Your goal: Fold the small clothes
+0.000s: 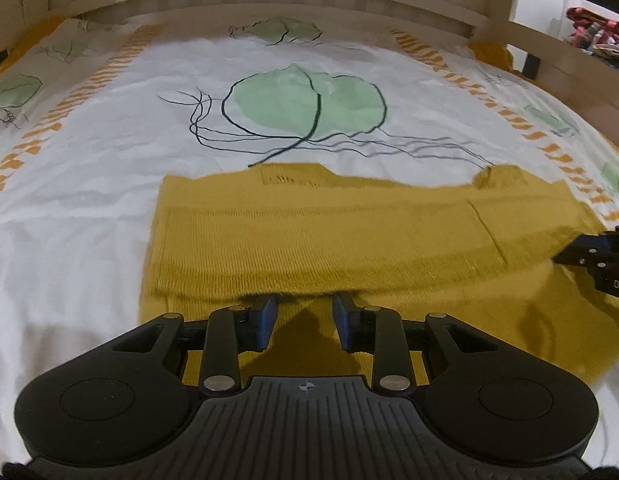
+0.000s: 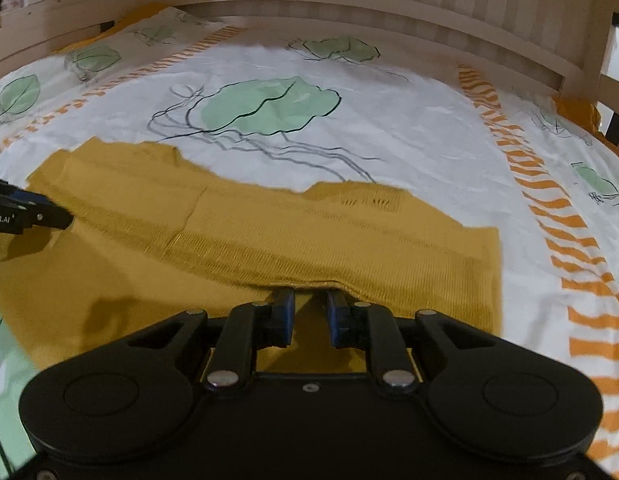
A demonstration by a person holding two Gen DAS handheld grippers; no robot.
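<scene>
Mustard knit garment [image 1: 309, 240] folded edge lies at both tools' tips.

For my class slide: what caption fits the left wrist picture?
Left gripper at the folded edge of a mustard knit garment on a leaf-print bedsheet.

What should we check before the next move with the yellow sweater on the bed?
1. Yellow sweater lies on the bedsheet, a folded-over layer on top: ok.
2. Left gripper at the folded layer's near edge: ok.
3. Right gripper at that same edge, further along: ok.
4. Do the jaws really pinch the cloth? The tips go under the edge, with a gap between each pair: cannot tell.
5. Fold edge straight between both grippers: looks fairly even, but blurred: cannot tell.
6. Sheet beyond the sweater free of other things: ok.
</scene>
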